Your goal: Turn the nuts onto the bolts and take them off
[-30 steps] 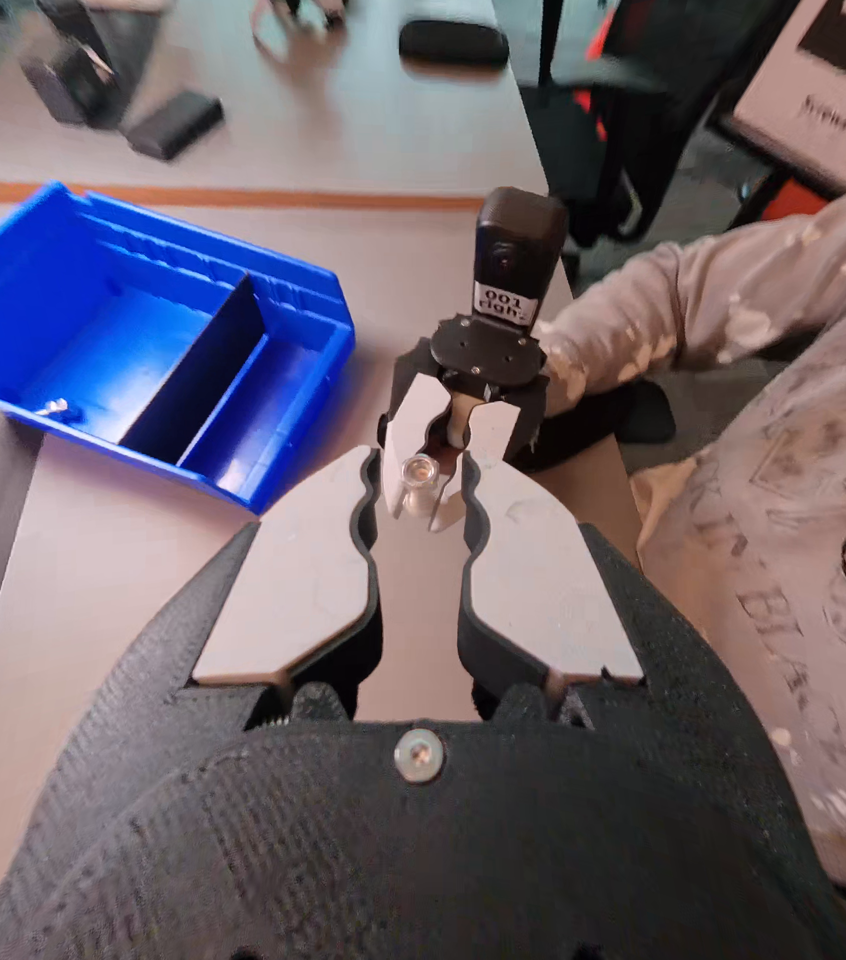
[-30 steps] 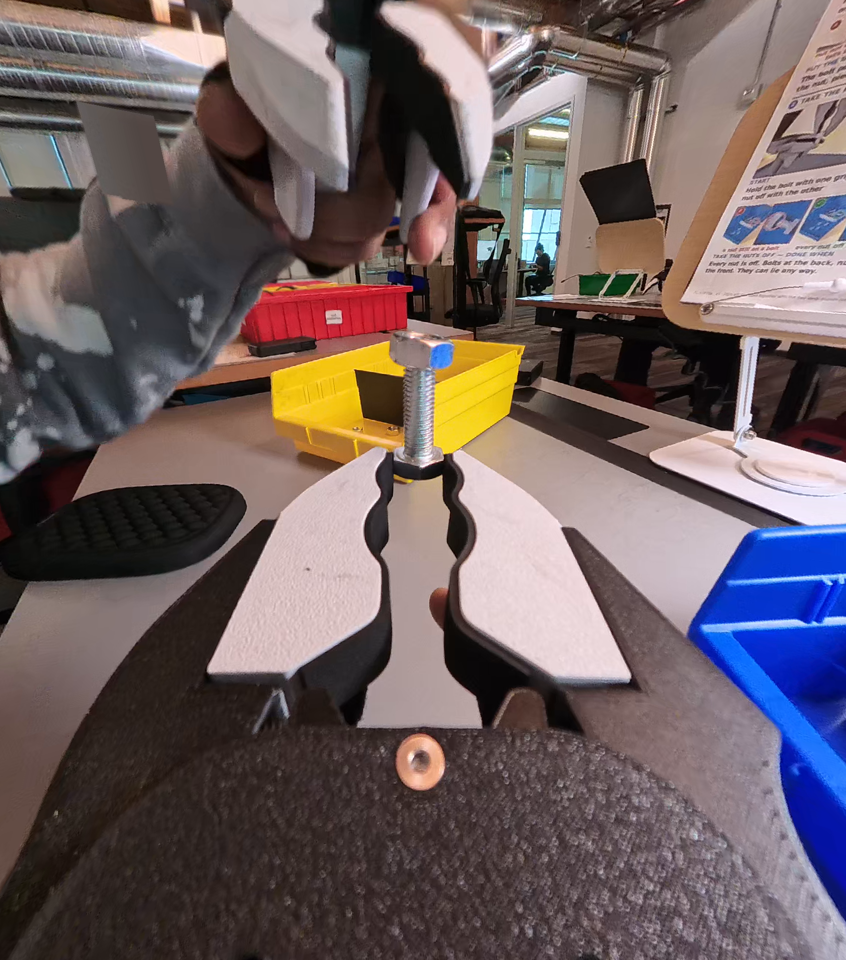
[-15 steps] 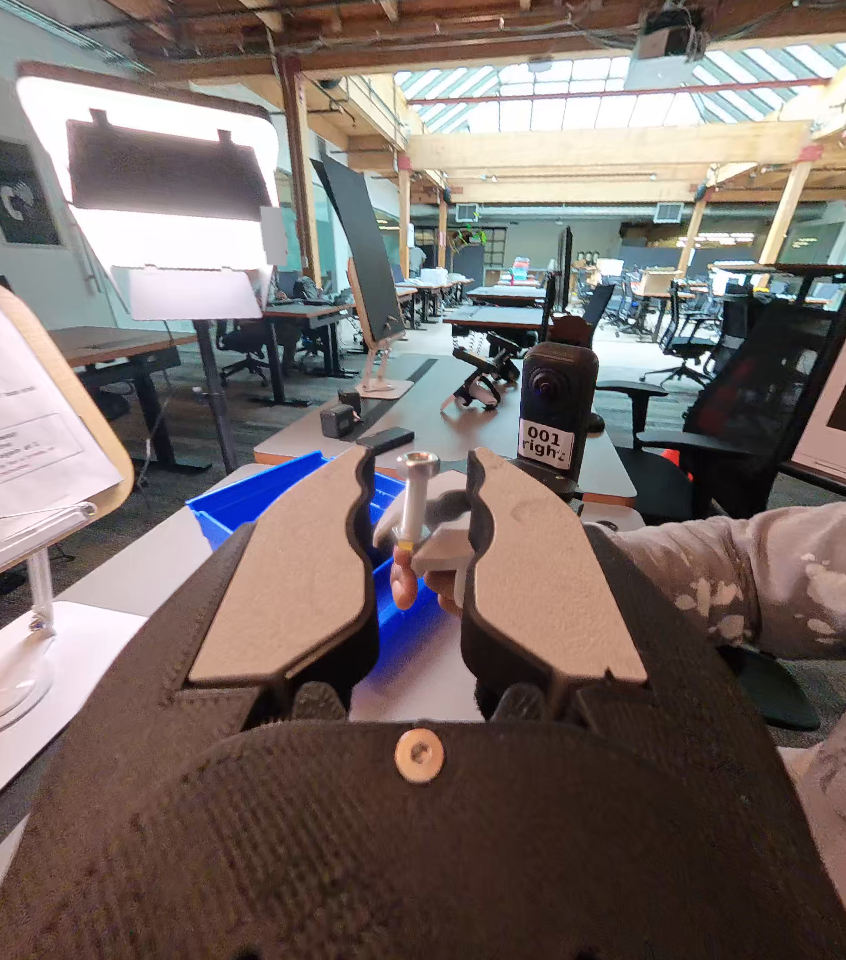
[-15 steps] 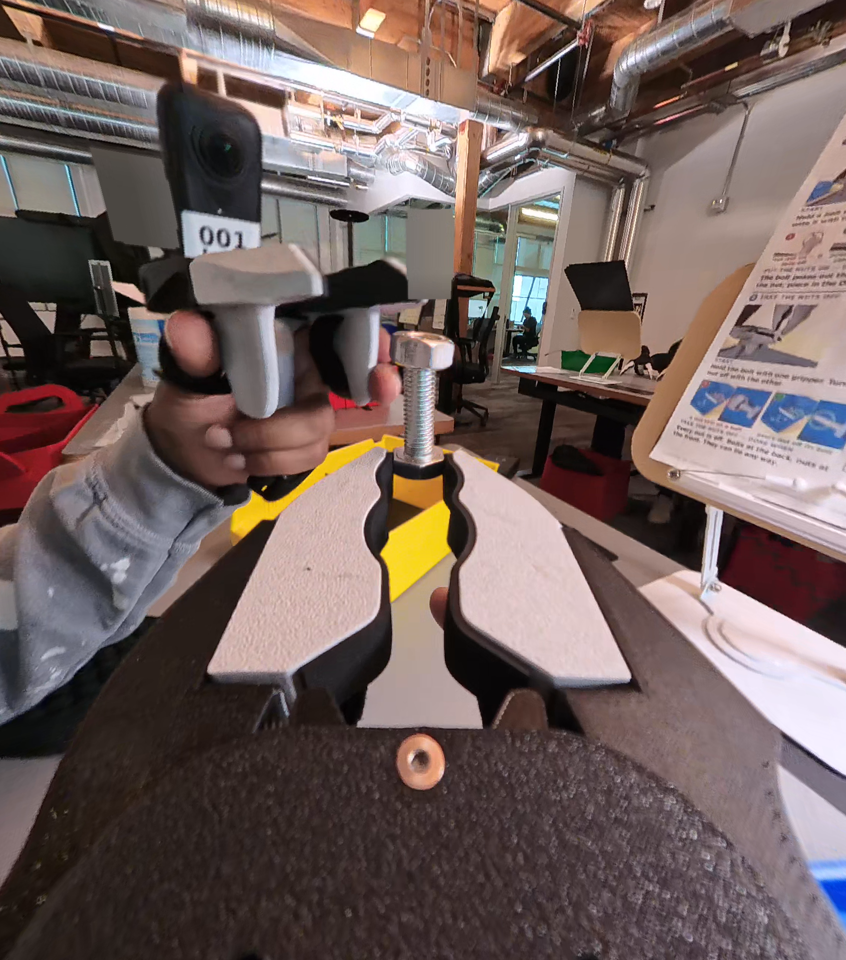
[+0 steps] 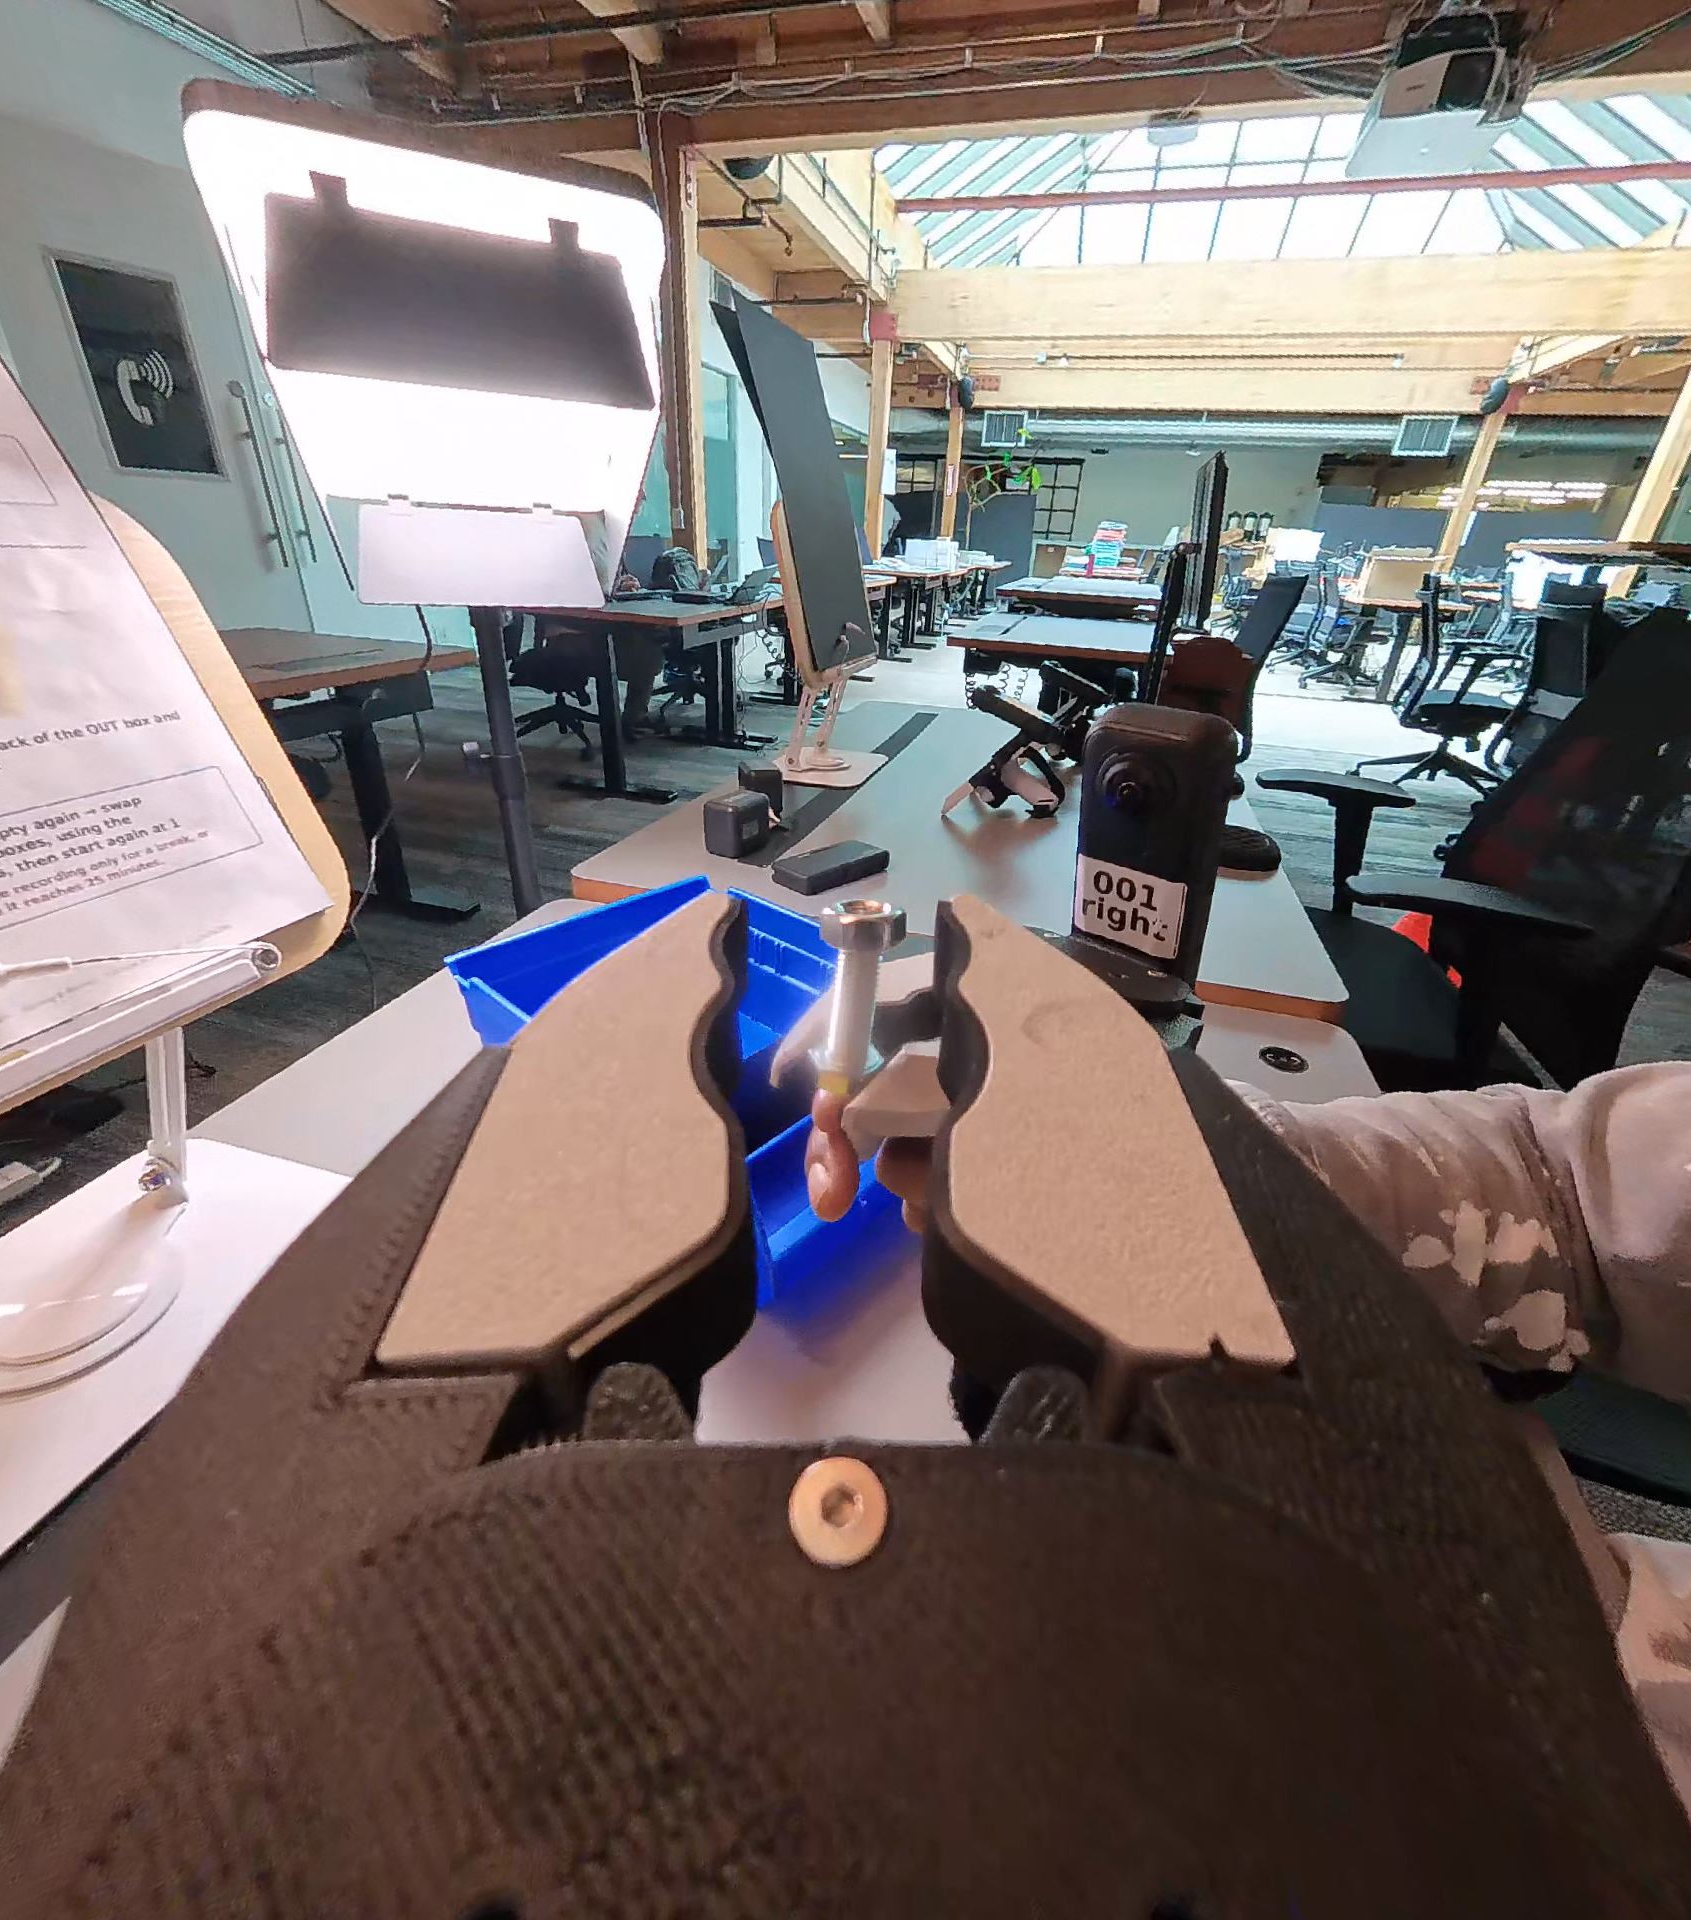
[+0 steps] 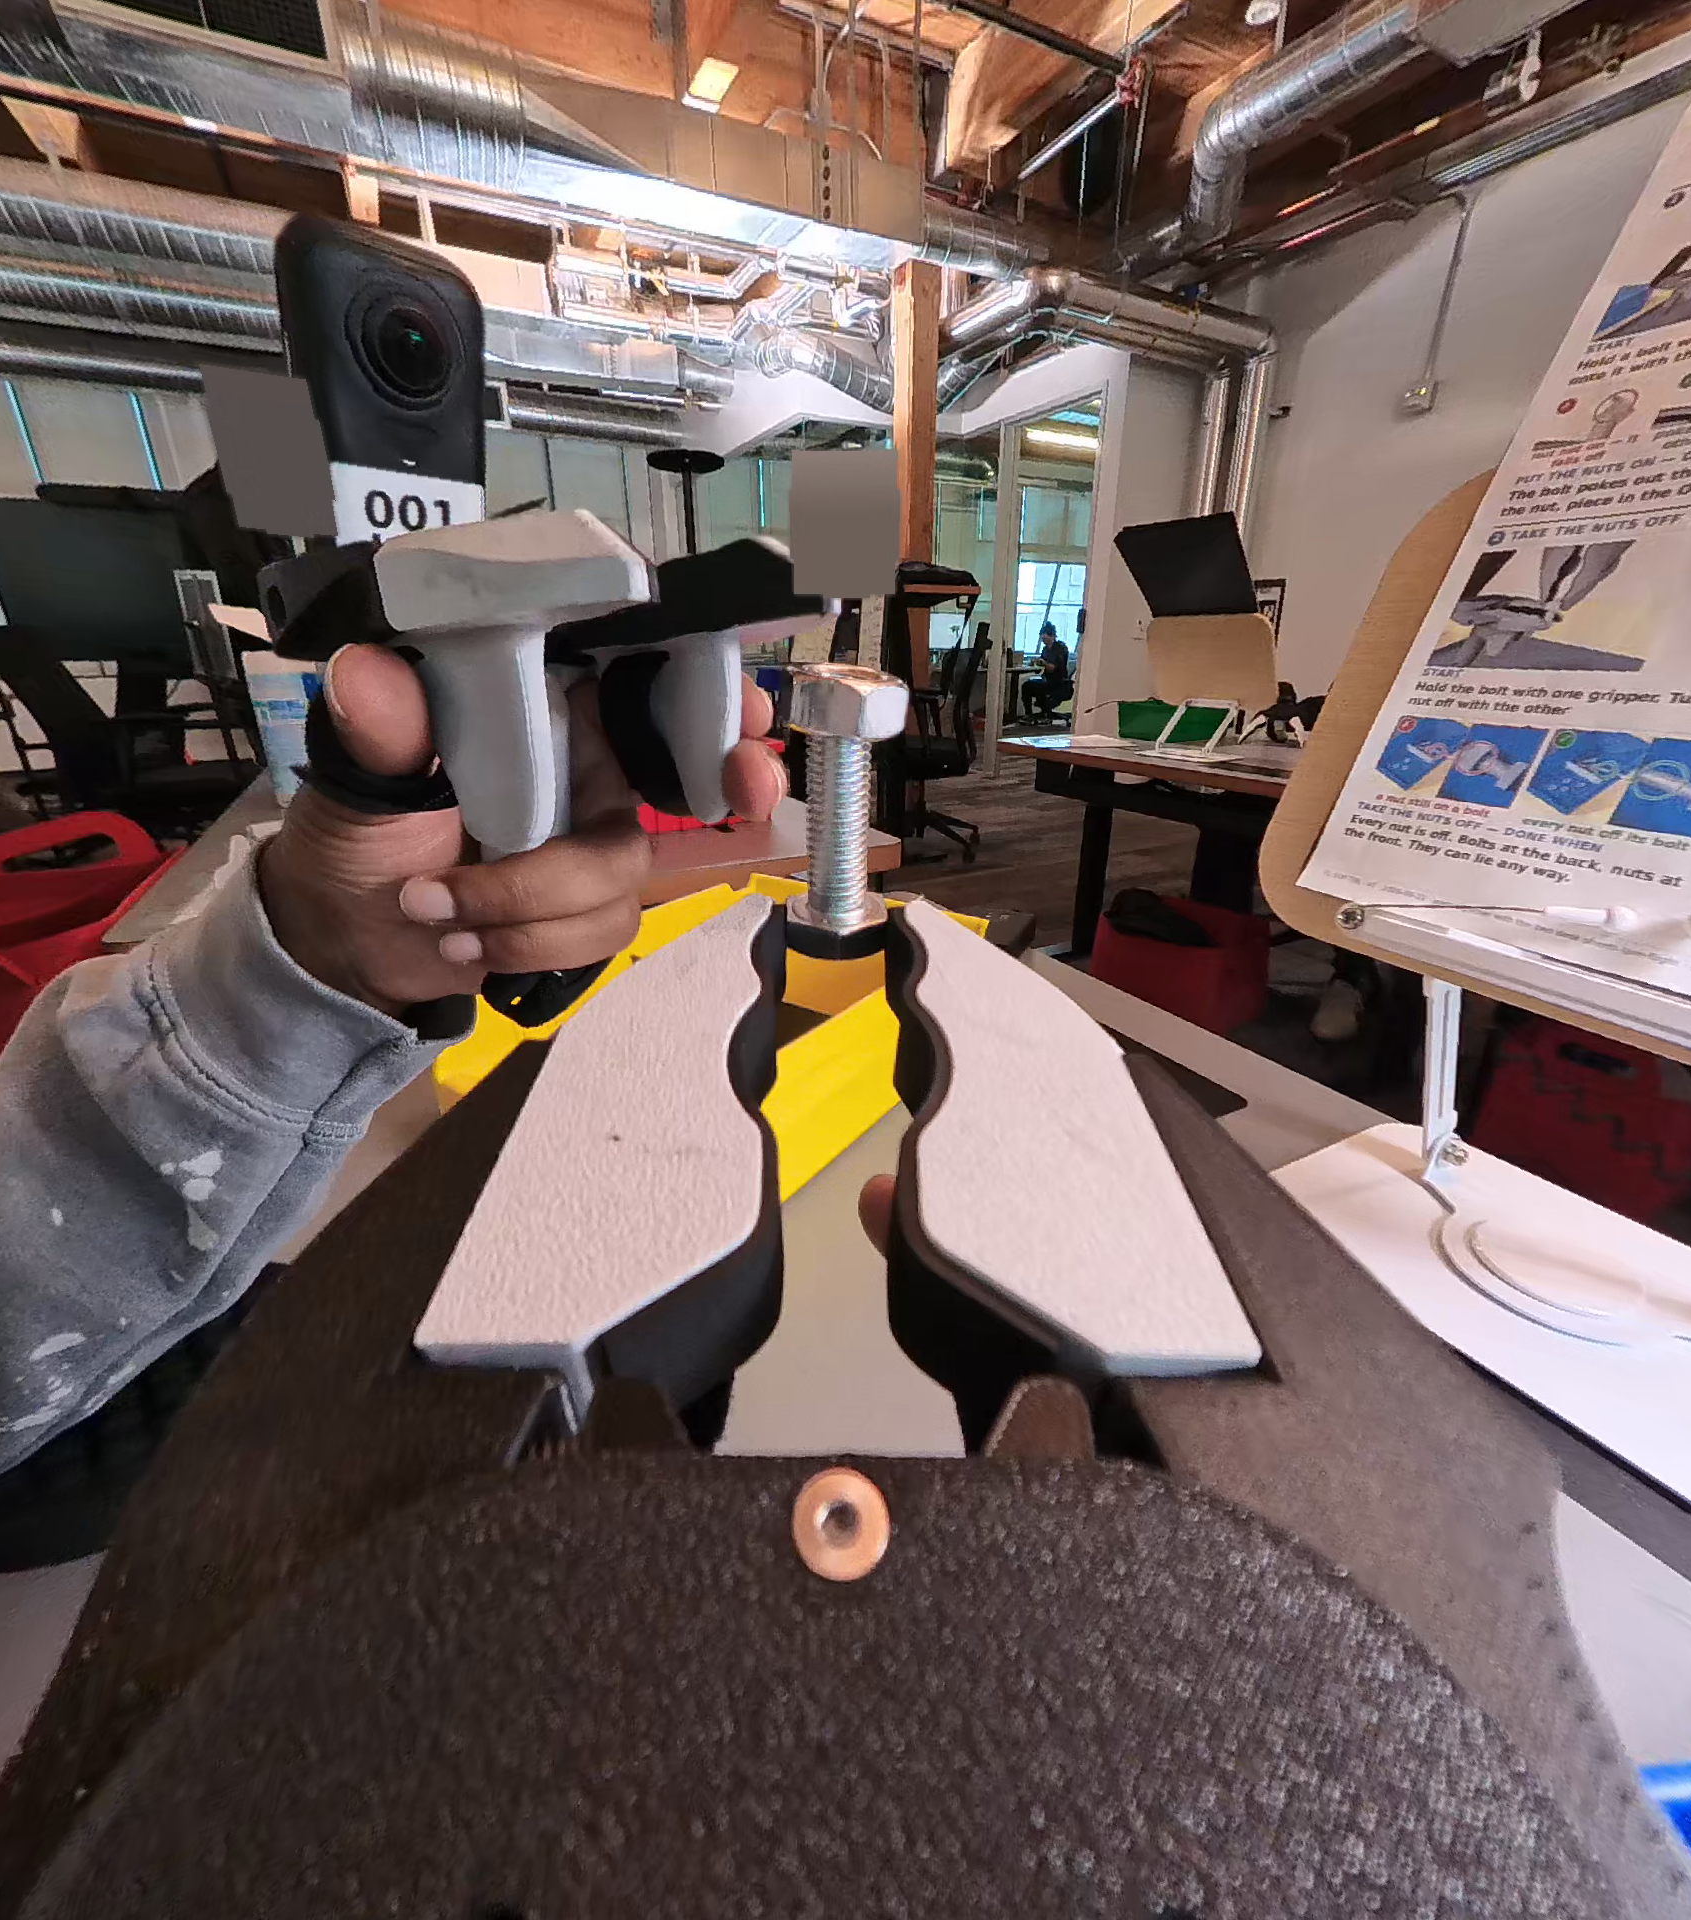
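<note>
- Bolt (image 6: 846,800) stands upright, hex head up, threaded shank down into a nut (image 6: 836,925) at its base.
- Right claw (image 6: 836,935) is clamped on that nut at the fingertips; bolt rises straight above the tips.
- Left claw (image 5: 836,966) is level with the bolt head, fingers spread either side of it with a gap on both sides, gripping nothing.
- From the right wrist view, left claw (image 6: 612,717) sits just left of the bolt, its nearer finger close to the head; contact can't be confirmed.
- Yellow bin (image 6: 830,1081) lies on the worktop (image 6: 1194,1008) right behind the bolt.
- Blue bin (image 5: 612,966) sits behind the bolt in the left wrist view.
- Instruction sheet on a stand (image 6: 1589,665) is right of the bolt, well apart.
</note>
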`<state>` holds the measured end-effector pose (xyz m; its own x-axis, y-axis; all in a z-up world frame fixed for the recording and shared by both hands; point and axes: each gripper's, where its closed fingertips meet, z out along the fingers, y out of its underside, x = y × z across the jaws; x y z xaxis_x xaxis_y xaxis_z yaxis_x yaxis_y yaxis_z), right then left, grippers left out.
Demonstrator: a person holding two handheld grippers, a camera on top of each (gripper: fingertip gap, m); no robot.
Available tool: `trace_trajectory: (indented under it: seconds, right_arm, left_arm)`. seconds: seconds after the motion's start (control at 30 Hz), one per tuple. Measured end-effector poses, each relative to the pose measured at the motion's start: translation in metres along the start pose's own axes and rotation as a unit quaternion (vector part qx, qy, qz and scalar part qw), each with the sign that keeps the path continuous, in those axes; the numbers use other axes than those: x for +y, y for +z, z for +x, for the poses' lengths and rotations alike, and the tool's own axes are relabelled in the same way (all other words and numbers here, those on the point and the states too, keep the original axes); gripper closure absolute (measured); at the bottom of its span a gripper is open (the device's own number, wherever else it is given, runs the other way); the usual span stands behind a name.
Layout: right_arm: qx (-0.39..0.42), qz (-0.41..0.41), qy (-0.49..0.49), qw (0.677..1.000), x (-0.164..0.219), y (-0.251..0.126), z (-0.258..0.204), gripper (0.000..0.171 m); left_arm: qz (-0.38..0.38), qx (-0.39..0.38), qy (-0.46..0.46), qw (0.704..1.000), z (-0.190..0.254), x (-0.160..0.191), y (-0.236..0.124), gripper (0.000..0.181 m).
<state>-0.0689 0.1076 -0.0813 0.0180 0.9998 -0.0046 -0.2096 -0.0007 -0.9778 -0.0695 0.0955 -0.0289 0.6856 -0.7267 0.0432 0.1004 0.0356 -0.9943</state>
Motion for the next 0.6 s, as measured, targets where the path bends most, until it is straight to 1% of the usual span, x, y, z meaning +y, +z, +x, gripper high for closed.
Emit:
trace_trajectory:
  seconds: [0.27, 0.6]
  right_arm:
    - [-0.004, -0.001, -0.009, 1.0, -0.001, -0.002, -0.001, 0.153]
    - [-0.007, -0.006, -0.015, 1.0, 0.002, 0.0, -0.006, 0.153]
  left_arm:
    - [0.001, 0.018, -0.003, 1.0, 0.006, 0.011, 0.011, 0.147]
    - [-0.002, 0.021, -0.009, 1.0, 0.004, 0.015, 0.011, 0.148]
